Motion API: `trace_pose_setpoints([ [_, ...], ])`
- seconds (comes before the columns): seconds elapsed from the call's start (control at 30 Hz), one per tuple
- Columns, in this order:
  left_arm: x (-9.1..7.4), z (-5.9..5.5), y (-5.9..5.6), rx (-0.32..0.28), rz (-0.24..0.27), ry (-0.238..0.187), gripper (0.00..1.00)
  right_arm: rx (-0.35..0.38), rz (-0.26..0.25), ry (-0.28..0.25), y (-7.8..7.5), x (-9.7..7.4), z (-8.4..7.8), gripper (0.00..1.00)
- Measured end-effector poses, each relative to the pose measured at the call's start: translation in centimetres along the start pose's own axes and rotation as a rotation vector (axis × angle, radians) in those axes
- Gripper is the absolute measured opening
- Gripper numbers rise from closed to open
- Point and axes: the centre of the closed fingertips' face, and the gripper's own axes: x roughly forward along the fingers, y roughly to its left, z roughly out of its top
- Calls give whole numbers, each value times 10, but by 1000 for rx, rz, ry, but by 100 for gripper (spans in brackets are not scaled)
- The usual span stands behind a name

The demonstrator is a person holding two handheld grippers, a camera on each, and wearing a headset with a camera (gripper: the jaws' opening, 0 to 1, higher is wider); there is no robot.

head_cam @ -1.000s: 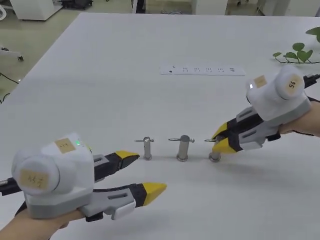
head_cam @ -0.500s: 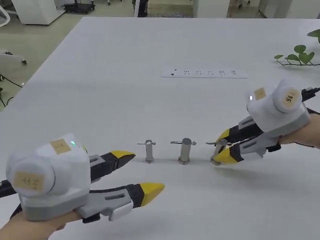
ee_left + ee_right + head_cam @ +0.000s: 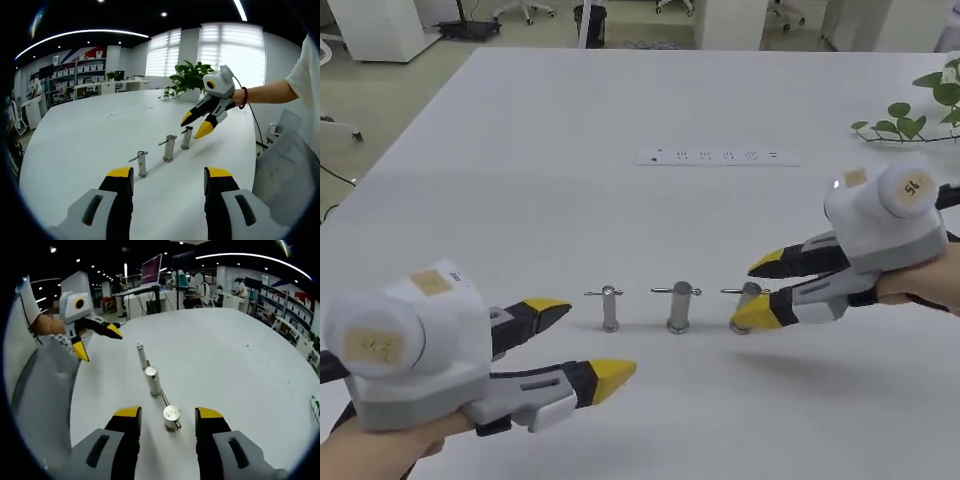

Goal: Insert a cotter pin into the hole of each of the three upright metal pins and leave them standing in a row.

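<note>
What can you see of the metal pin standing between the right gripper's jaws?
The pin is a shiny, steel-looking cylinder with a flat round top and a wider foot, upright on the white table, ending the row of three. A cotter pin passes sideways through it near the top. The right gripper flanks it with open jaws, seemingly without touching.

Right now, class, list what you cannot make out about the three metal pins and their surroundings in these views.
Head view: the lower jaw of the right gripper partly covers the base of the rightmost pin.
Right gripper view: the farthest pin is too small to show its cotter pin.
Head view: the plant is cut off by the right edge.
</note>
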Motion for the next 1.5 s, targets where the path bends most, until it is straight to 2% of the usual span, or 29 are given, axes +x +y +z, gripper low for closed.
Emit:
trace_pose_setpoints([
  [0.13, -4, 2, 4, -4, 21, 0, 57, 20, -41, -13, 6, -8, 1, 48],
  [0.2, -6, 1, 6, -10, 37, 12, 57, 100, -56, -57, 10, -11, 6, 49],
  [0.27, -8, 2, 6, -5, 44, 14, 57, 131, -66, -79, 13, -15, 9, 50],
  [0.4, -9, 6, 9, -28, 66, 7, 59, 148, -123, -90, 16, -23, 10, 55],
  [0.6, -8, 7, 11, -27, 89, 21, 60, 168, -173, -86, 24, -29, 8, 60],
  [0.7, -9, 10, 8, -32, 93, 16, 61, 226, -183, -140, 28, -30, 10, 62],
  [0.9, -11, 12, 6, -40, 100, 11, 65, 231, -205, -137, 39, -32, 2, 65],
  [1.03, -15, 13, 4, -24, 111, 8, 69, 248, -222, -185, 46, -38, 6, 72],
  [1.1, -17, 13, 4, -16, 114, 5, 71, 245, -229, -187, 48, -39, 6, 73],
  [1.27, -19, 22, 0, 22, 94, -36, 78, 186, -232, -185, 56, -37, 8, 80],
  [1.4, -20, 25, 0, 27, 91, -53, 82, 155, -230, -196, 57, -34, 9, 86],
  [1.5, -20, 25, -1, 35, 93, -51, 86, 160, -235, -203, 58, -33, 11, 89],
])
